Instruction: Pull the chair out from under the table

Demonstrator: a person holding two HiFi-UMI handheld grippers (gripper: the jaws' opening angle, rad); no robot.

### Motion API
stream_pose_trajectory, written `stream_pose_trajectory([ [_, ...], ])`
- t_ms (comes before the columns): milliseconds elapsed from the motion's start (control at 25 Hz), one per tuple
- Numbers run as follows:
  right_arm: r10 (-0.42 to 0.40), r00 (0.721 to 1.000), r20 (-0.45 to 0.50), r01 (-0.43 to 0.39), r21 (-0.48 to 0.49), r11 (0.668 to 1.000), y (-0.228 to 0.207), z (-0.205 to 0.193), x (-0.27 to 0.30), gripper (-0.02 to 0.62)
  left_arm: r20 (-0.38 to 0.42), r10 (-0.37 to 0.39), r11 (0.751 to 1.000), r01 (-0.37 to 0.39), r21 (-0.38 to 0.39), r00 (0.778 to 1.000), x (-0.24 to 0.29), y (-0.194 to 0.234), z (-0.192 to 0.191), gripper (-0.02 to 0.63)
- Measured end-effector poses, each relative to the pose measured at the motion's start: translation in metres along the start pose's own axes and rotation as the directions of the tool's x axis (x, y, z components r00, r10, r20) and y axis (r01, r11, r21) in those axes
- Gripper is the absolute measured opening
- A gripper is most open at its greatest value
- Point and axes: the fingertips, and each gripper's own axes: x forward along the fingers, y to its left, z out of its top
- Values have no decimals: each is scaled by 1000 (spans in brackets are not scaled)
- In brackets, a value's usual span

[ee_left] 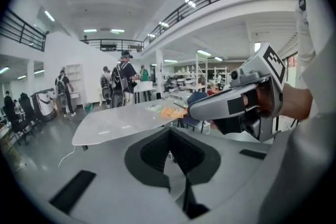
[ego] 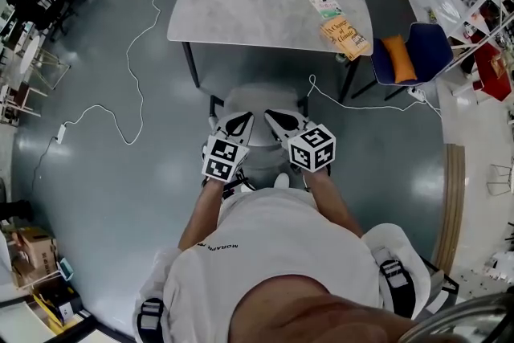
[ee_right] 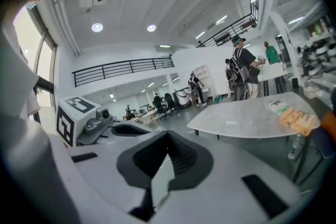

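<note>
While the left tongs (ego: 238, 124) and right tongs (ego: 282, 122) hang shut and empty, the grey counter (ego: 257, 8) carries 2 books (ego: 345, 36). Cables (ego: 132, 84) cross the glossy floor (ego: 96, 197).

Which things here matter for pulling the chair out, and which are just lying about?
Job: grey chair, table, left gripper, right gripper (both shut, empty).
Lying about: books on the table, blue chair with orange cushion, white floor cable.

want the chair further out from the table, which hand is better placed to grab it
Nearly even; the right gripper, slightly: its shut, empty fingers sit a touch further over the chair than the left gripper. Both hang above it, touching nothing.
</note>
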Motion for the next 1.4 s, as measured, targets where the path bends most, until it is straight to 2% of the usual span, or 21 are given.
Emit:
stream_pose_trajectory([
  [160, -29, 995, 91, 34, -52, 998, 5, 31, -9, 14, 106, 32, 998, -26, -57, 994, -9, -2, 32, 4],
  [480, -77, 981, 180, 95, -94, 991, 11, 59, -20, 14, 247, 108, 988, -77, -131, 963, -29, 0, 79, 3],
  [800, -105, 966, 237, 134, -112, 985, 16, 80, -25, 14, 310, 157, 980, -109, -165, 938, -41, 7, 97, 4],
  [1080, -97, 955, 279, 137, -128, 982, 29, 93, -27, 14, 378, 197, 975, -142, -169, 905, -60, 10, 118, 4],
  [1400, -94, 946, 311, 147, -153, 977, 37, 106, -30, 14, 407, 221, 972, -168, -162, 886, -69, 7, 133, 4],
])
